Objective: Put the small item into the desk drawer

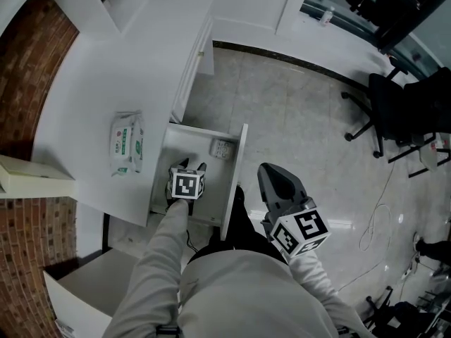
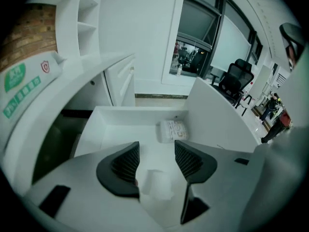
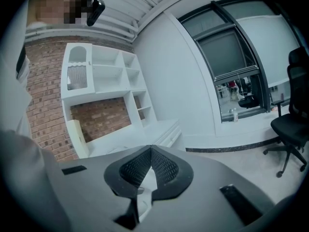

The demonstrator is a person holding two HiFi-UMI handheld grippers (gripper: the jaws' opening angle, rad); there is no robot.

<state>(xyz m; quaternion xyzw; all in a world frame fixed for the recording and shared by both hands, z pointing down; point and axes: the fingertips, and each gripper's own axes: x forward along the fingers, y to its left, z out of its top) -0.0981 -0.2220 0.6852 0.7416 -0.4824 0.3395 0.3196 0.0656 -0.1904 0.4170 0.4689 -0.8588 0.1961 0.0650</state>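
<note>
The white desk drawer (image 1: 235, 178) stands pulled out. A small printed packet (image 1: 222, 148) lies in its far right corner and shows again as the packet (image 2: 173, 130) in the left gripper view. My left gripper (image 1: 191, 165) reaches down inside the drawer, jaws wide open (image 2: 157, 151). A small blurred white piece (image 2: 157, 183) lies low between the jaws, and neither pad touches it. My right gripper (image 1: 271, 178) hangs to the right of the drawer front over the floor, its jaws shut (image 3: 149, 153) with nothing in them.
A pack of wet wipes (image 1: 127, 143) lies on the white desk (image 1: 106, 69) left of the drawer. A cream box (image 1: 28, 176) sits at the desk's left edge. Black office chairs (image 1: 402, 111) stand on the tiled floor to the right, with a cable (image 1: 380, 217) trailing.
</note>
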